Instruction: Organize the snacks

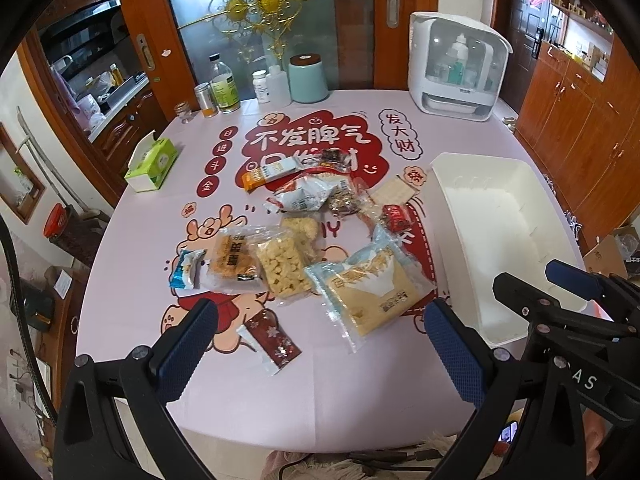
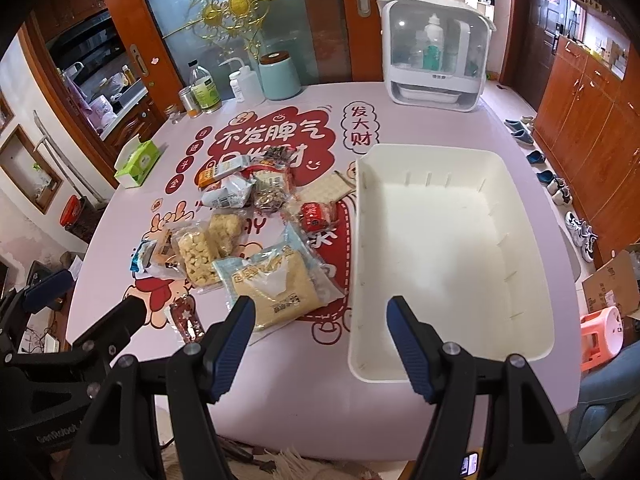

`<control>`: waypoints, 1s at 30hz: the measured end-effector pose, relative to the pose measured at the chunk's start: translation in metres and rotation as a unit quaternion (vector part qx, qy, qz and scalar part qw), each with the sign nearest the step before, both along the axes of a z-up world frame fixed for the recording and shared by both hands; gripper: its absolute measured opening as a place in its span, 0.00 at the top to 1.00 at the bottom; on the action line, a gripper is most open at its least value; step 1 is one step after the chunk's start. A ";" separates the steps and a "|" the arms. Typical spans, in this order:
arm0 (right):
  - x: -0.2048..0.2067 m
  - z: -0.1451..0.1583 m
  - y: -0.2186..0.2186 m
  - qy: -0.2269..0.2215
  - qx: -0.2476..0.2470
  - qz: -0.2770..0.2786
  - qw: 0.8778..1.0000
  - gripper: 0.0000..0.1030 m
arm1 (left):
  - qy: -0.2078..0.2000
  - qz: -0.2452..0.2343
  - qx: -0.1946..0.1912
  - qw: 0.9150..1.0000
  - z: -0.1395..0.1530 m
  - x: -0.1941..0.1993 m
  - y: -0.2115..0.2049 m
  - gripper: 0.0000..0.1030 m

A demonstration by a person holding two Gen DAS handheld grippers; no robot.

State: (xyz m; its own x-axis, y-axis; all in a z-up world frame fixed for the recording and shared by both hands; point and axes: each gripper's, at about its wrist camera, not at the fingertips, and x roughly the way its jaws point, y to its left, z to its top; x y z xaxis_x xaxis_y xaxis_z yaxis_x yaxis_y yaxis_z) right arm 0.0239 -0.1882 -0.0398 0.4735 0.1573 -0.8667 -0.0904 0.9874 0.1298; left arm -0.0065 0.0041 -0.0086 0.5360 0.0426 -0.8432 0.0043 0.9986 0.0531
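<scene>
Both grippers hover over the worktop (image 2: 304,380), jaws spread, nothing between them. Left gripper (image 1: 316,344) has the dark red sachet (image 1: 270,338) just ahead between its jaws. The snack pile (image 2: 240,232) lies ahead-left of the right gripper (image 2: 320,344), with the empty white bin (image 2: 452,240) ahead-right.

Risks: thin flat packets sit flush, so jaws likely scrape or slide them. The big pale-blue pouch (image 1: 368,284) overlaps its neighbours, so pulling it could drag others. Crinkly film may slip mid-carry.
</scene>
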 end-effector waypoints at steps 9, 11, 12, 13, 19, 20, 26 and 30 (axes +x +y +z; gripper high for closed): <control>0.011 0.004 0.042 0.002 -0.010 0.004 1.000 0.33 | -0.002 0.018 -0.013 1.000 0.000 0.012 0.062 0.01; 0.016 0.005 0.048 0.004 -0.004 -0.011 1.000 0.33 | -0.006 0.030 -0.020 0.999 0.001 0.017 0.086 0.01; 0.019 0.005 0.050 0.006 0.001 -0.021 1.000 0.33 | -0.008 0.038 -0.025 0.999 0.002 0.020 0.102 0.01; 0.022 0.004 0.053 0.009 0.007 -0.035 0.999 0.33 | -0.010 0.042 -0.028 0.999 0.002 0.023 0.114 0.01; 0.036 -0.012 0.063 0.040 0.031 -0.104 0.993 0.33 | -0.031 0.038 -0.006 0.999 -0.015 0.042 0.196 0.01; 0.037 -0.015 0.064 0.043 0.033 -0.113 0.992 0.33 | -0.029 0.032 -0.004 0.999 -0.020 0.044 0.203 0.01; 0.045 -0.046 0.066 0.078 0.075 -0.181 0.978 0.31 | 0.027 -0.011 -0.032 0.999 -0.070 0.074 0.256 0.01; 0.046 -0.069 0.069 0.091 0.105 -0.227 0.964 0.14 | 0.056 -0.064 -0.037 0.996 -0.105 0.094 0.265 0.01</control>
